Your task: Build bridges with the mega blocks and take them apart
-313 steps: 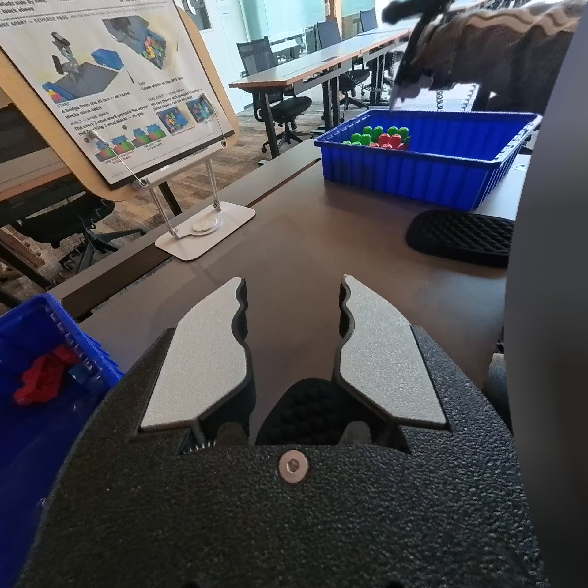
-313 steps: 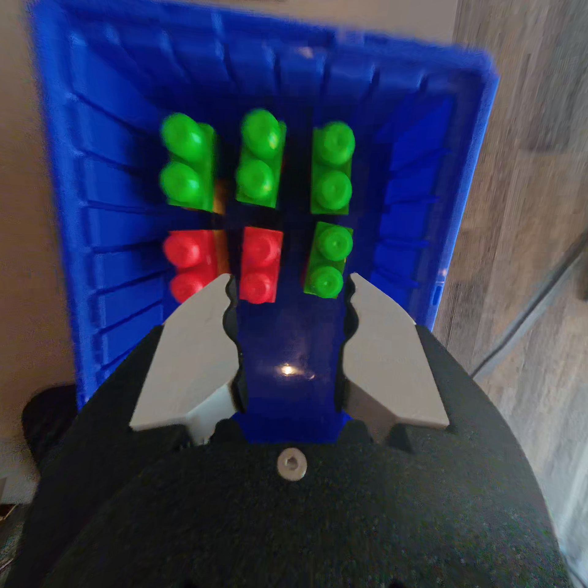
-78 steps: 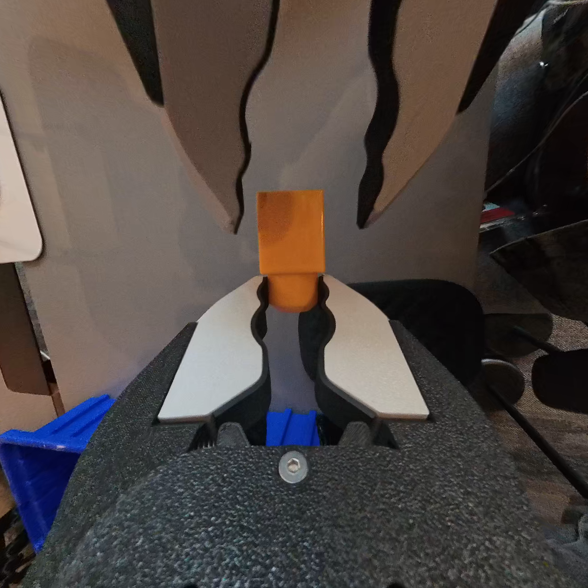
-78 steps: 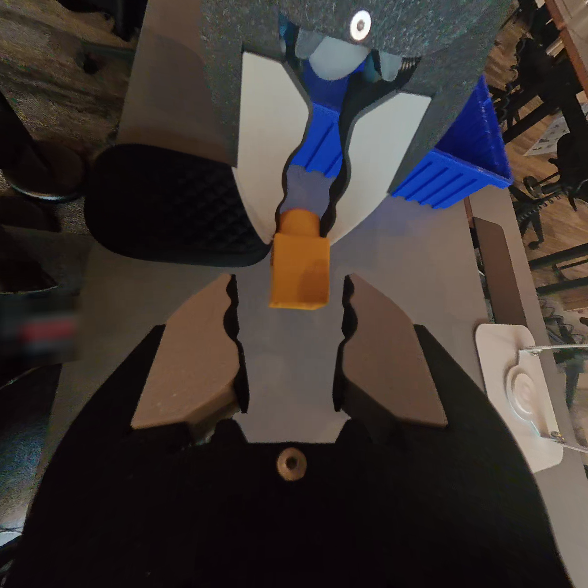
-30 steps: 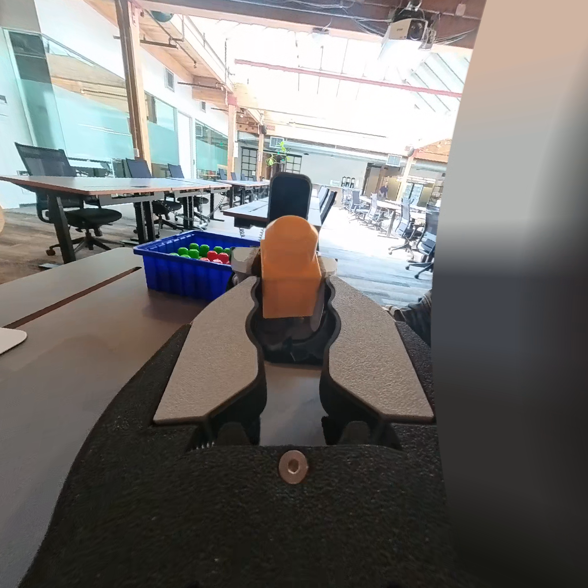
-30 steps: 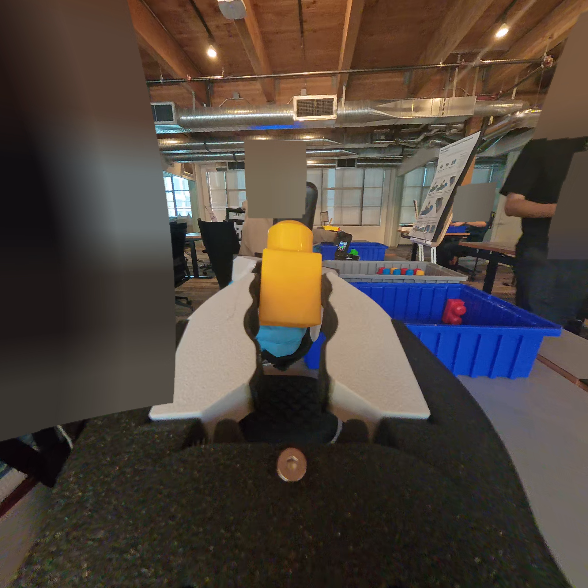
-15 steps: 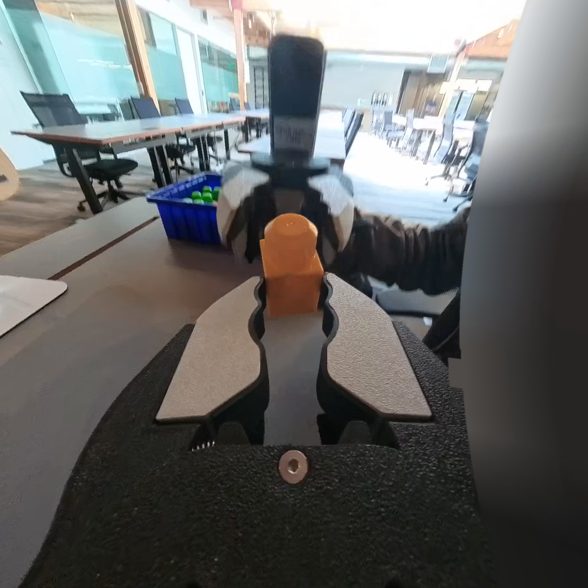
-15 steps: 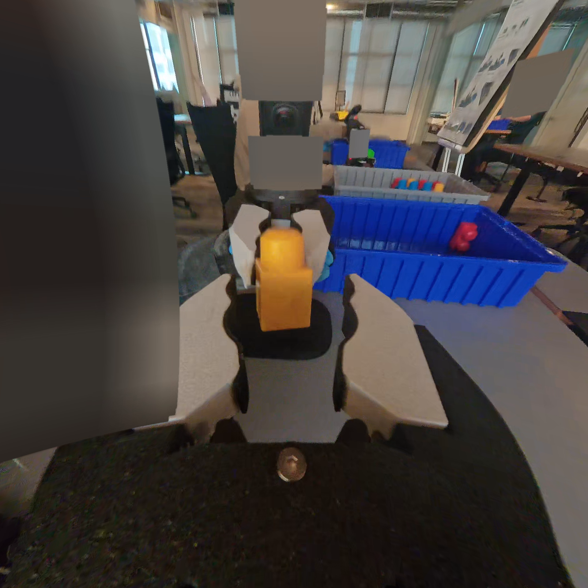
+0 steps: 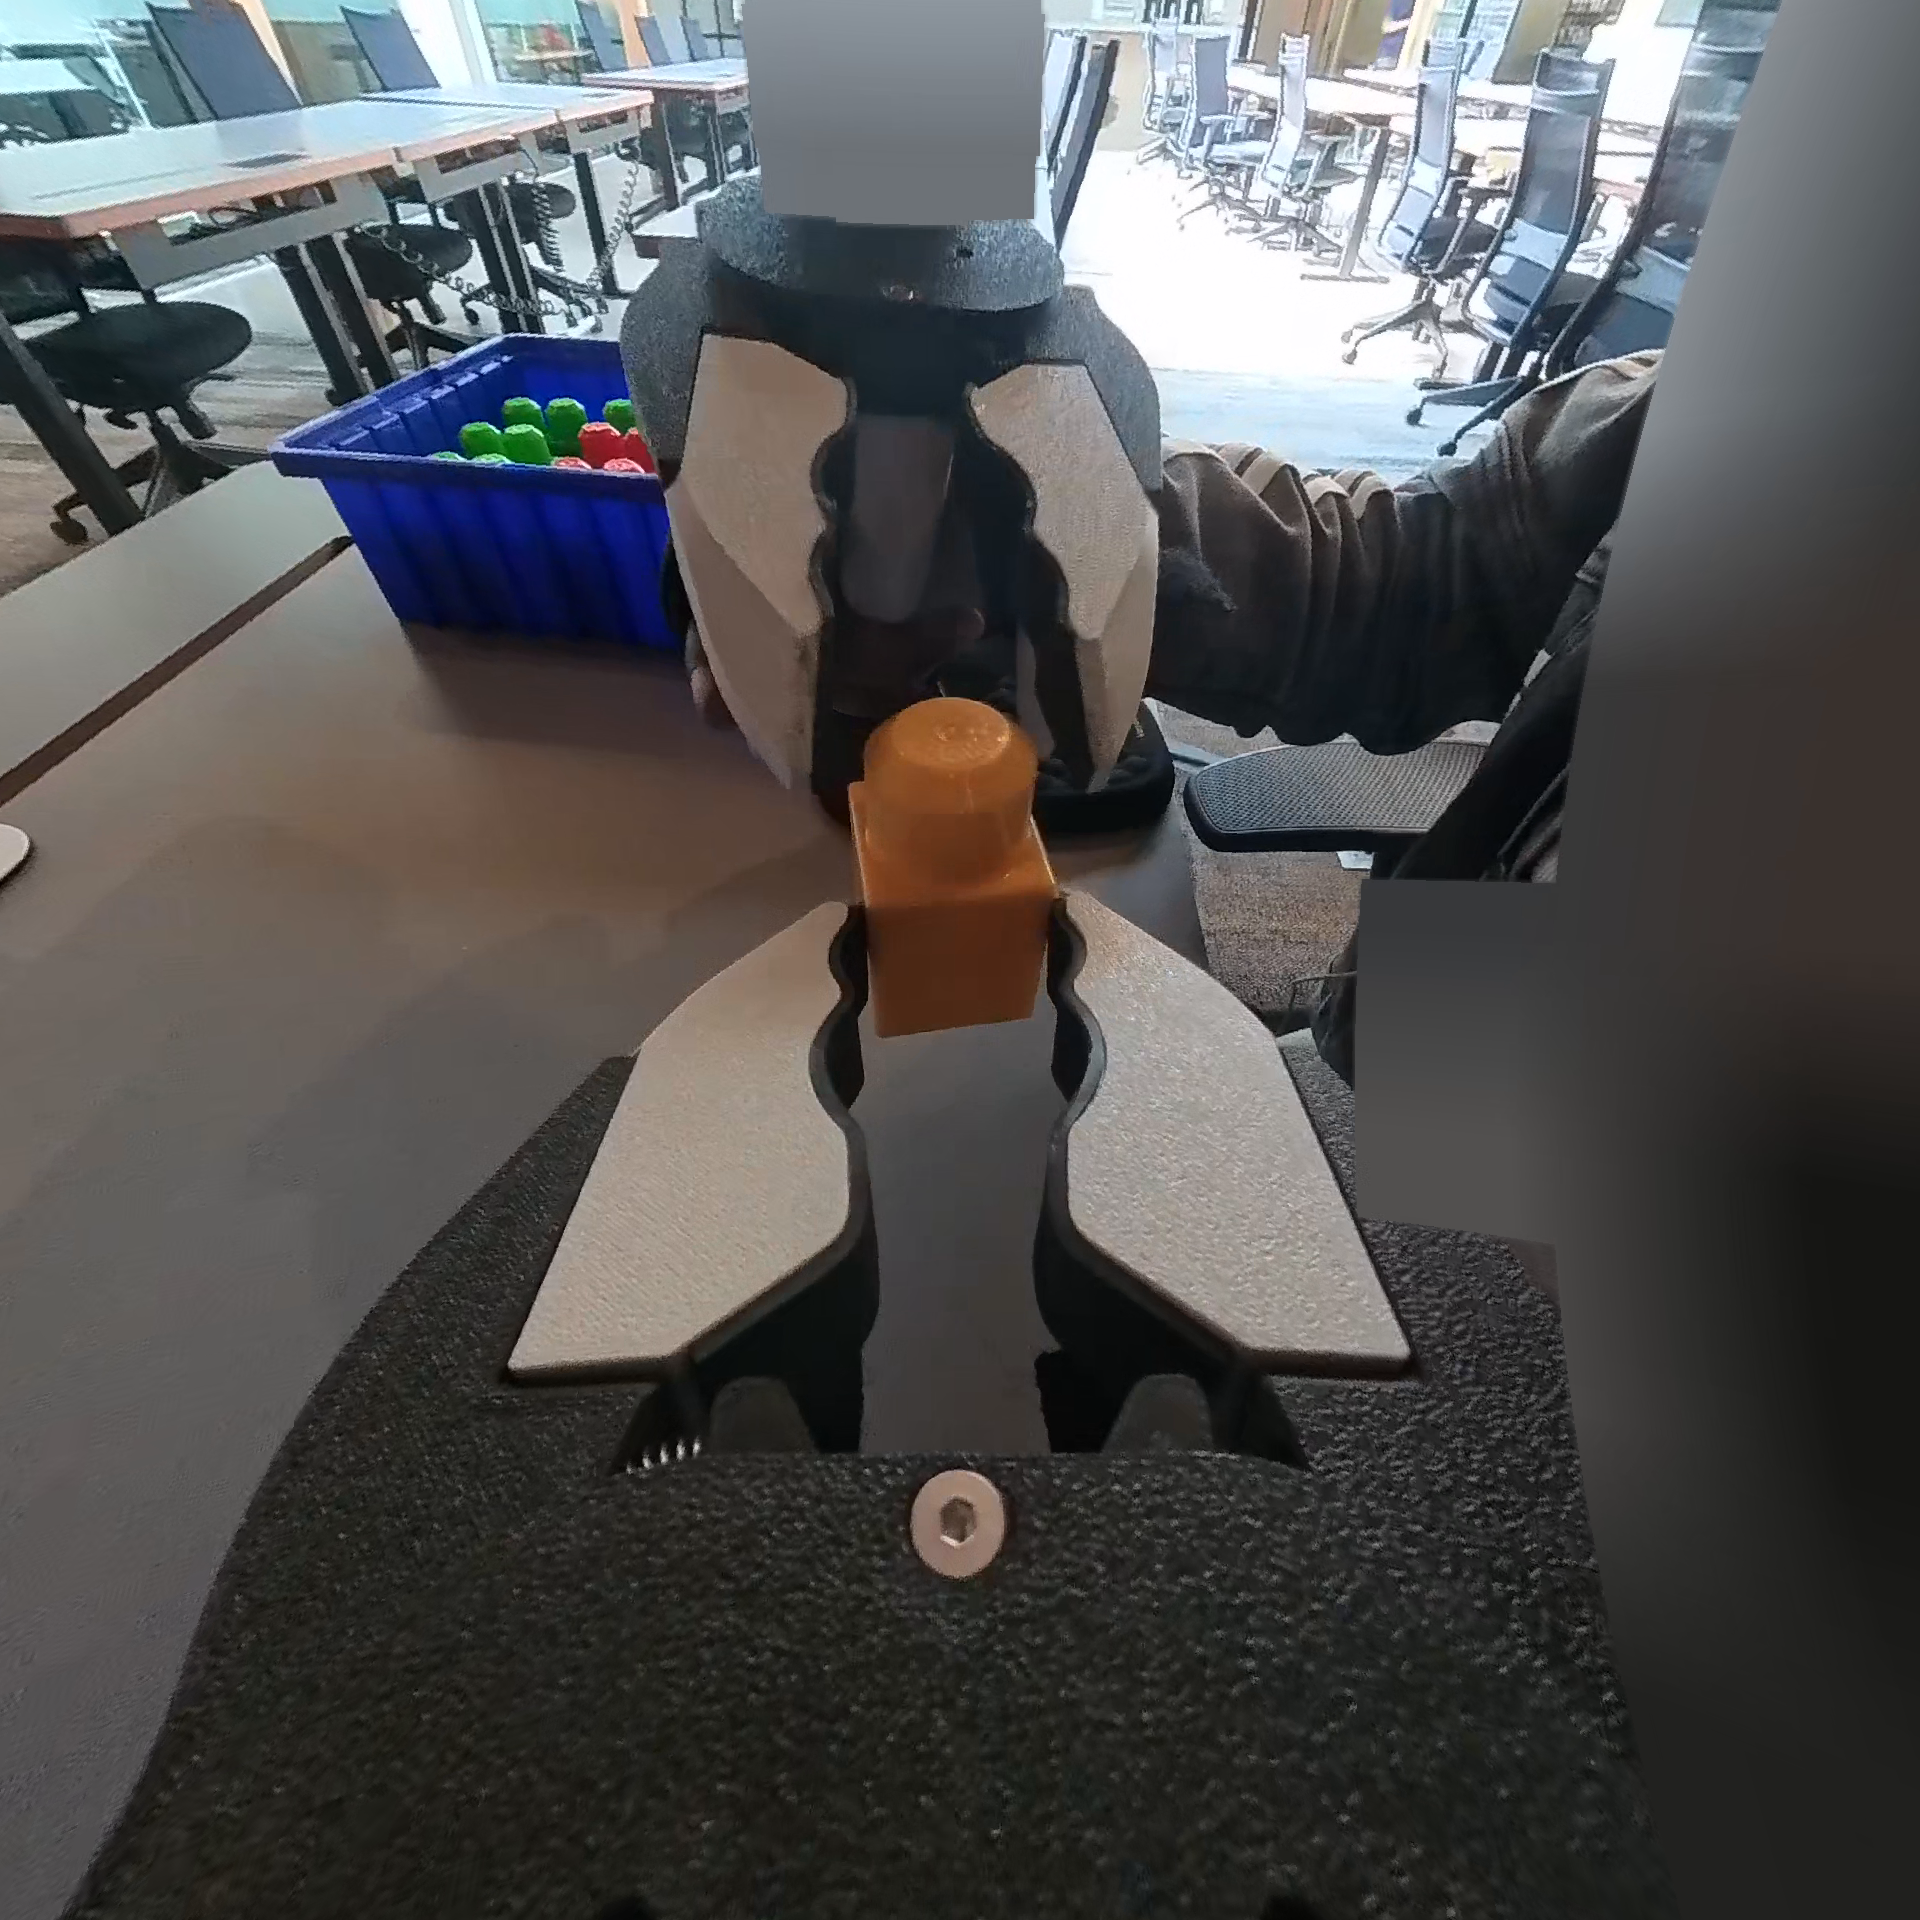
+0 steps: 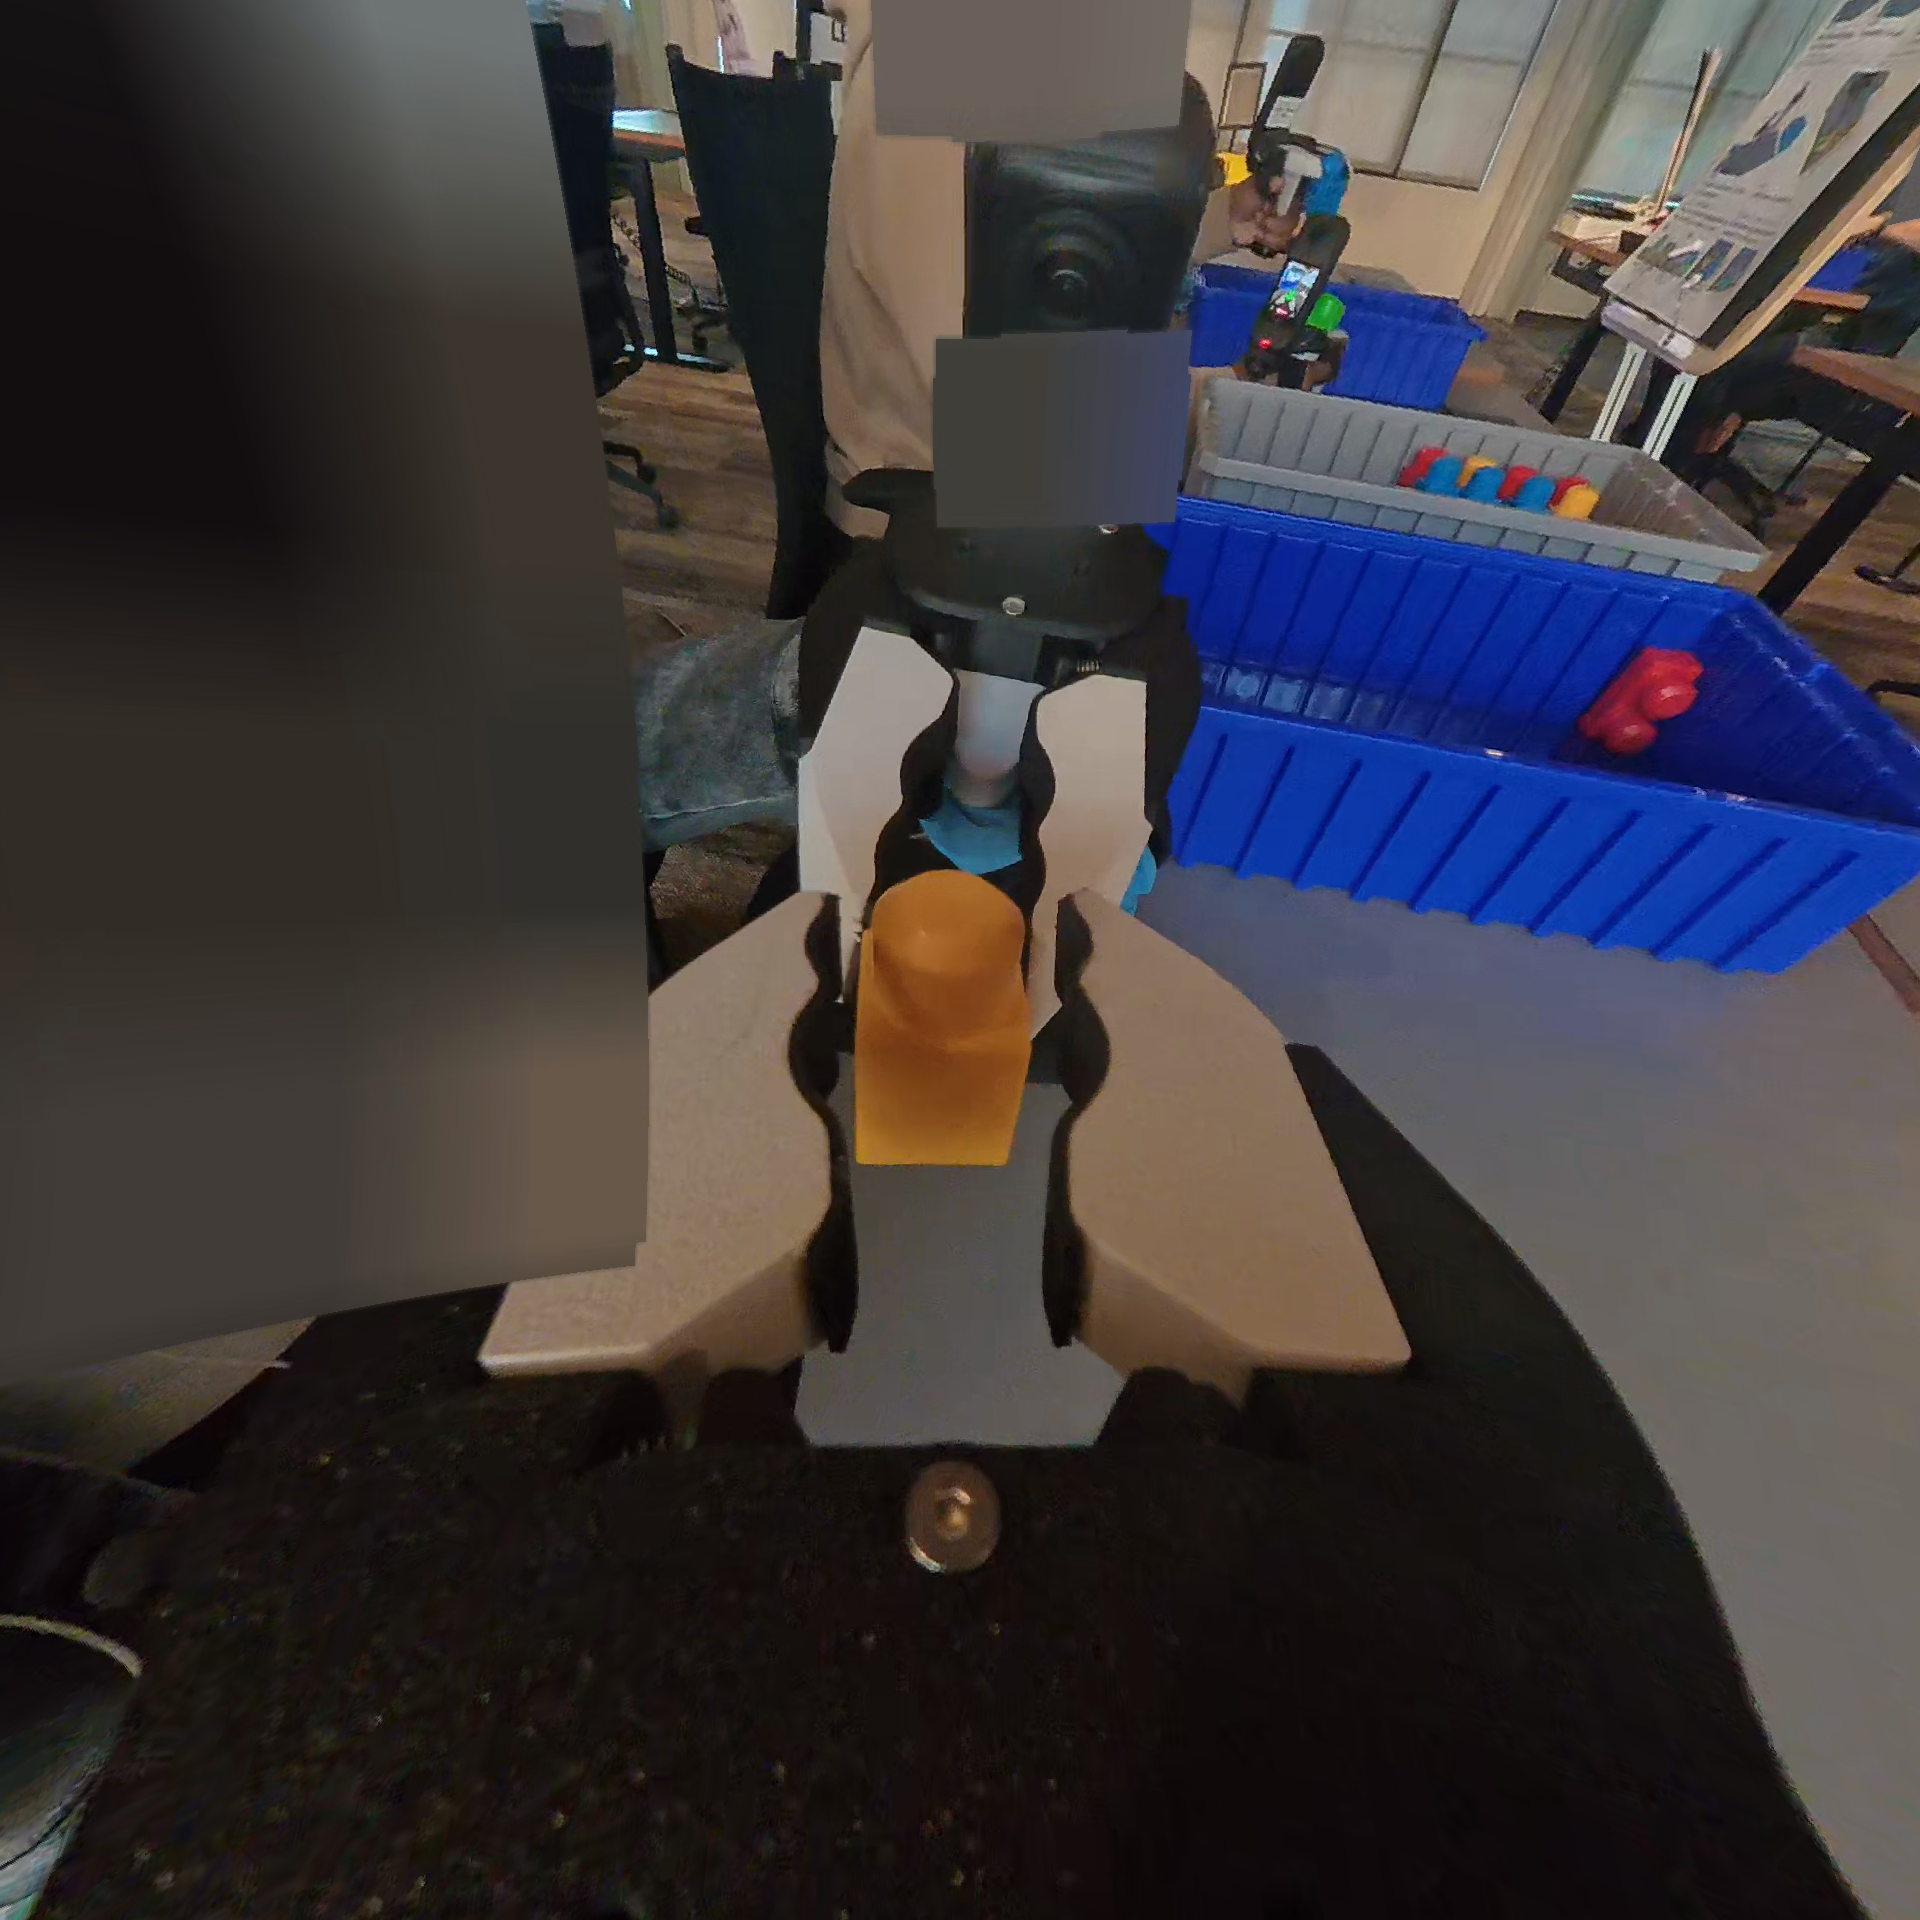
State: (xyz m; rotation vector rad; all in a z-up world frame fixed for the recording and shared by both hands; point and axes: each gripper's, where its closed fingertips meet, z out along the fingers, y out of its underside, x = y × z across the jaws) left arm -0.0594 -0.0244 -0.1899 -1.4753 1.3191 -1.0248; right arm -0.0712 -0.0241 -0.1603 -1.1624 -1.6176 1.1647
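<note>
1. Your left gripper [image 9: 954, 914] has its fingers narrowed onto the orange block [image 9: 951, 883], pressing the lower body of the block from both sides at the fingertips. The block is upright, its single stud on top.
2. Whether the block's underside touches the table [image 9: 312, 935] cannot be told from either view; it sits low over the dark surface.
3. Your right gripper [image 10: 940, 925] faces the left one head-on from the far side of the block. In the right wrist view its fingers flank the block, with a dark gap showing on each side; whether they touch it cannot be told. In the left wrist view its fingertips [image 9: 790, 727] hang spread, just behind the stud.
4. A blue bin [image 9: 499, 540] stands on the table at the far left of the left wrist view, holding green blocks [image 9: 520, 436] and red blocks [image 9: 613, 447].
5. A second blue bin [image 10: 1507, 810] lies to the right in the right wrist view, with one red block [image 10: 1642, 701] inside near its far right wall.
6. Behind that bin is a grey tray [image 10: 1455, 468] holding a row of mixed-colour blocks [image 10: 1496, 483].
7. A brown sleeve [image 9: 1351, 592] reaches in from the right behind the far gripper in the left wrist view.
</note>
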